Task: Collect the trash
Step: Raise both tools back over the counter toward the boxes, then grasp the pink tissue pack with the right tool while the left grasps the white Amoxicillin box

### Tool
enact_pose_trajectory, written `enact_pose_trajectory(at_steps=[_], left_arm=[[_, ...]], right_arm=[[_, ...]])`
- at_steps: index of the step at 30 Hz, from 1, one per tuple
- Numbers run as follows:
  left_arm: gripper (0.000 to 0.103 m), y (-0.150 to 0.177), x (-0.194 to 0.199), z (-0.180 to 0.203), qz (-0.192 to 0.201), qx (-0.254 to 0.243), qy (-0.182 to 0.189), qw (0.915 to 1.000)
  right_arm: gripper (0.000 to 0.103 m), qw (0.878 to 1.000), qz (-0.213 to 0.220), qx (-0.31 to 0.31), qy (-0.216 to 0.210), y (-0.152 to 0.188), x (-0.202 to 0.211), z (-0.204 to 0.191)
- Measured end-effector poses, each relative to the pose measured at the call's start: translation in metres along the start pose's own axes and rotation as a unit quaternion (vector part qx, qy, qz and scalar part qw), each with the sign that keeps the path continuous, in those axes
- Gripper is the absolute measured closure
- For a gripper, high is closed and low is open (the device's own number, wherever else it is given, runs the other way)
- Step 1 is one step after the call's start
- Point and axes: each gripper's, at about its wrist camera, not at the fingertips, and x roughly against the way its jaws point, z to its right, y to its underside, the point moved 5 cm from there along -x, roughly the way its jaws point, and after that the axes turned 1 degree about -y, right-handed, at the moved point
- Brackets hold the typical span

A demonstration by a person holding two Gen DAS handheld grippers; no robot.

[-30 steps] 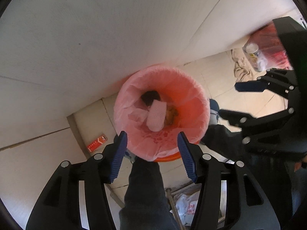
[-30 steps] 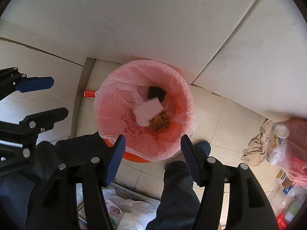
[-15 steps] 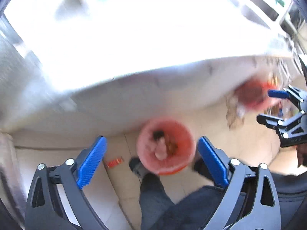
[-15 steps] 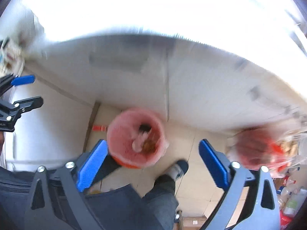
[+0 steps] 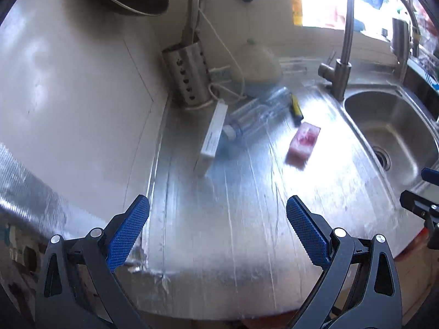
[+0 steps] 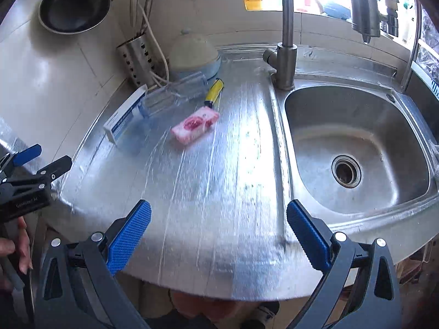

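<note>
On the steel drainboard [image 5: 233, 213] [image 6: 219, 186] lie a pink packet [image 5: 303, 142] [image 6: 195, 126], a long white box [image 5: 214, 134] [image 6: 124, 119], a clear plastic bottle [image 5: 258, 116] [image 6: 175, 93] and a yellow-and-blue item [image 5: 296, 108] [image 6: 214, 93]. My left gripper [image 5: 218, 233] is open and empty above the drainboard's near edge. My right gripper [image 6: 219, 235] is open and empty, also at the near edge. The left gripper shows at the left of the right wrist view [image 6: 35, 167].
A steel sink [image 6: 356, 148] [image 5: 392, 134] with a tall tap [image 6: 285, 41] [image 5: 345, 46] is on the right. A perforated utensil holder [image 5: 189, 76] [image 6: 137, 60], a round pale lid [image 6: 194, 54] and a dark pan [image 6: 74, 5] stand at the back by the wall.
Both grippers have swung up from the pink-lined bin on the floor to the counter. Their jaws have opened wider. The bin has gone out of view.
</note>
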Motion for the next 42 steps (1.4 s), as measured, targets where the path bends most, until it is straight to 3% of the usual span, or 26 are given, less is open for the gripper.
enact_pose_trajectory(at_steps=[4,11,24,36,42], left_arm=[[0.006,-0.024,-0.02,0.0,0.01,-0.006,-0.009,0.9999],[0.006,-0.04,-0.06,-0.006,-0.003,-0.005,-0.02,0.9998],[0.006,-0.05,-0.146,-0.011,-0.058,-0.018,-0.027,0.9978],[0.01,-0.039,-0.176,-0.017,-0.086,-0.009,-0.003,0.9963],[0.016,-0.037,-0.183,-0.018,-0.094,-0.003,0.012,0.9955]], right_arm=[[0.005,1.0,0.003,-0.015,0.004,-0.033,-0.026,0.0],[0.005,1.0,0.002,-0.012,0.01,-0.06,-0.051,-0.008],[0.005,0.999,-0.017,-0.013,0.024,-0.069,-0.084,-0.007],[0.005,0.997,-0.058,-0.02,0.043,-0.084,-0.149,-0.021],[0.005,0.991,-0.093,-0.031,0.095,-0.082,-0.182,-0.022]])
